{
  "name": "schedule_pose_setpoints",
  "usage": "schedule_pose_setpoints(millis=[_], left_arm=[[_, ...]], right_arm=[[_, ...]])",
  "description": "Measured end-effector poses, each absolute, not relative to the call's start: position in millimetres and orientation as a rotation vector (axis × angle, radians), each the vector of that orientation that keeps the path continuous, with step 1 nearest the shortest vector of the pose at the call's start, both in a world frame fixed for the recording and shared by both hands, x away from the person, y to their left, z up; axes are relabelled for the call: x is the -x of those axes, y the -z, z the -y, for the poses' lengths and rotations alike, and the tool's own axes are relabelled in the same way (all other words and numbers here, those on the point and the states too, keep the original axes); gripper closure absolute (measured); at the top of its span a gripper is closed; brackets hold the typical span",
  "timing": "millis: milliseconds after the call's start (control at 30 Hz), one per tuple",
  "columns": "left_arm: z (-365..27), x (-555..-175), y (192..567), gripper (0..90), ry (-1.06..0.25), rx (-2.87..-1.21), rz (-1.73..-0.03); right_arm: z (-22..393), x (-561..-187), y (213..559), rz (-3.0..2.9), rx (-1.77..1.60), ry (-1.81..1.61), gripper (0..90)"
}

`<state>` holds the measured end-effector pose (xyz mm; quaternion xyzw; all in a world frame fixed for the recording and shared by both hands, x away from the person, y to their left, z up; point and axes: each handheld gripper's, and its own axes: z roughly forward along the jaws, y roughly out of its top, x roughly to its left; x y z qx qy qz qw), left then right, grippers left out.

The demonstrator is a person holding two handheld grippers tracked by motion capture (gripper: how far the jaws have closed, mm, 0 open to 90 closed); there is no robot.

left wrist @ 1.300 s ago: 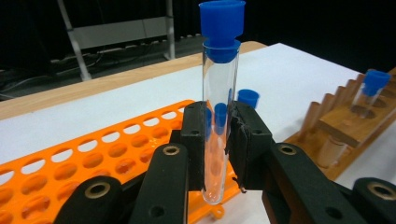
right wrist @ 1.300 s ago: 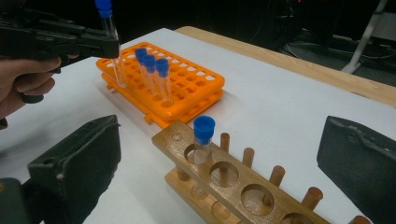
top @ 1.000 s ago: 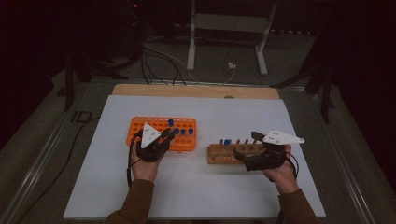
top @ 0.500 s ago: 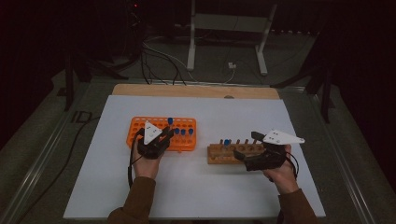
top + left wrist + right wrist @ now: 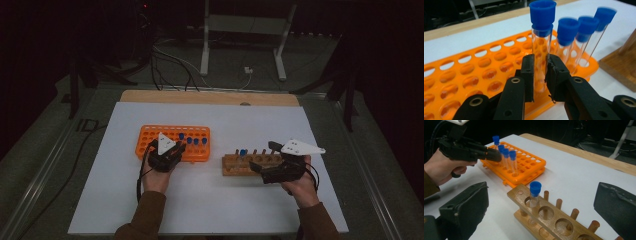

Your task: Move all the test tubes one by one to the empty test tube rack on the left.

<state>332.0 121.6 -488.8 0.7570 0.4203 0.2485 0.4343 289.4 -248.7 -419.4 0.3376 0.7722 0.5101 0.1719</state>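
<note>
Left gripper view shows the left hand-held gripper (image 5: 539, 75) clamped on a clear test tube (image 5: 541, 50) with a blue cap — both black pads press on its glass wall below the cap. The tube stands about upright over the orange rack (image 5: 474, 75), near the rack's front edge, its lower end hidden behind the jaws. Just beside it, three more blue-capped tubes (image 5: 584, 37) lean in neighbouring holes toward the rack's end.

From the high view, the left hand-held gripper (image 5: 176, 148) sits at the front edge of the orange rack (image 5: 150, 137) on the white tabletop (image 5: 225, 200), with the person's left hand (image 5: 156, 179) behind it. The wooden rack (image 5: 232, 165) lies to the right, apart from the orange one, and one blue-capped tube (image 5: 243, 152) stands in it near its left end.

Right gripper view has the right hand-held gripper (image 5: 541, 217) with its jaws wide apart, nothing between the pads — the wooden rack (image 5: 554, 217) lies between and beyond them, its single tube (image 5: 534, 195) upright in the first large hole. In the high view the right hand-held gripper (image 5: 262, 160) rests at the wooden rack's right part.
</note>
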Motion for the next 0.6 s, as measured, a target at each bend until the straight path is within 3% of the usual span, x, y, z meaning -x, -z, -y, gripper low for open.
schedule_pose_setpoints(millis=[600], left_arm=[[-116.4, -336.3, 490.2, 77.2, -0.606, -1.963, -1.056]], right_arm=[[247.2, -289.4, 421.2, -2.207, -0.952, -1.447, 0.1]])
